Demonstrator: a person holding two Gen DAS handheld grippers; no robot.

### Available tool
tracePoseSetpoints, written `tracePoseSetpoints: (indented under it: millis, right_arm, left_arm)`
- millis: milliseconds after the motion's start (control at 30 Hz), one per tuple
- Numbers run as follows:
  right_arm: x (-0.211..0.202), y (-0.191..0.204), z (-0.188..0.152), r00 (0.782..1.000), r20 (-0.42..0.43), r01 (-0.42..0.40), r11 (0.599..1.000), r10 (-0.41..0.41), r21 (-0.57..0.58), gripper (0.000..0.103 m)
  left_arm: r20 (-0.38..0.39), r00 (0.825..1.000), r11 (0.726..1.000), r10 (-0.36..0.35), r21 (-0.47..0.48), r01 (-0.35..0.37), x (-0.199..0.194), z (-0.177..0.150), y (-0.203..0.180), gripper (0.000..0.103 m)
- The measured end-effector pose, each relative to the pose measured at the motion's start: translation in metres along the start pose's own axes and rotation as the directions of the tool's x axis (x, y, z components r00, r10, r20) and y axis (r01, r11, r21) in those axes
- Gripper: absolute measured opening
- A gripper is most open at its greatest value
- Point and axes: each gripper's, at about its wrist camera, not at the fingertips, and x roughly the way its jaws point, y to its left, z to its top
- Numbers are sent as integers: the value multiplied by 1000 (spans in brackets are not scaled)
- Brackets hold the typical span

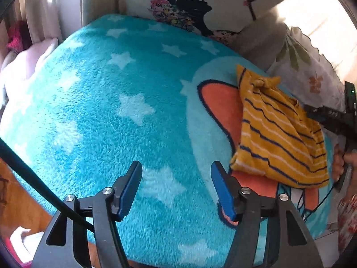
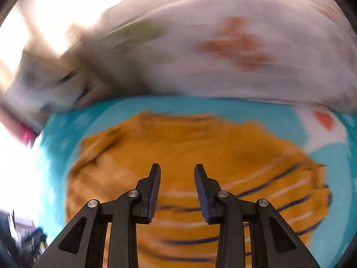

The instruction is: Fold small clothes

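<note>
Turquoise star blanket [image 1: 125, 84] bears a striped yellow garment [image 1: 279, 131]; both tongs [image 1: 176, 187] [image 2: 177, 189] seemingly gape empty, no writing legible.

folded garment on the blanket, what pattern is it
Mustard yellow garment with thin navy and white stripes, clearest in the left wrist view.

Motion blur smears the scene as the right gripper [image 2: 177, 170] hangs over a mustard-yellow striped garment [image 2: 189, 147], jaws parted with nothing between them. The garment lies on a turquoise blanket [image 2: 245, 109]; pale floral bedding [image 2: 234, 44] rises beyond.
</note>
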Motion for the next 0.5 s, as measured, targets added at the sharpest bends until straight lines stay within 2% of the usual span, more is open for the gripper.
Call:
tracePoseSetpoints:
  millis: [100,233,333,433,500]
  right_arm:
    - [32,66,-5,998,-62,-3,991,-6,-137,35]
    - [79,118,7,994,-70,70,971,-88,-229,36]
    - [122,148,33,980,-107,128,948,-165,-292,40]
    - [138,149,55,967,-122,179,936,-225,-303,52]
    - [142,152,61,959,-154,185,935,-240,-303,59]
  left_arm:
    - [2,1000,1000,-1,26,0,2,2,2,63]
    - [18,999,996,36,85,-38,-2,1,2,63]
    - [-1,1000,995,29,94,-29,-1,-2,6,64]
    - [-18,999,995,29,93,-27,0,-3,13,64]
    - [-23,999,995,28,98,-26,2,-3,16,64]
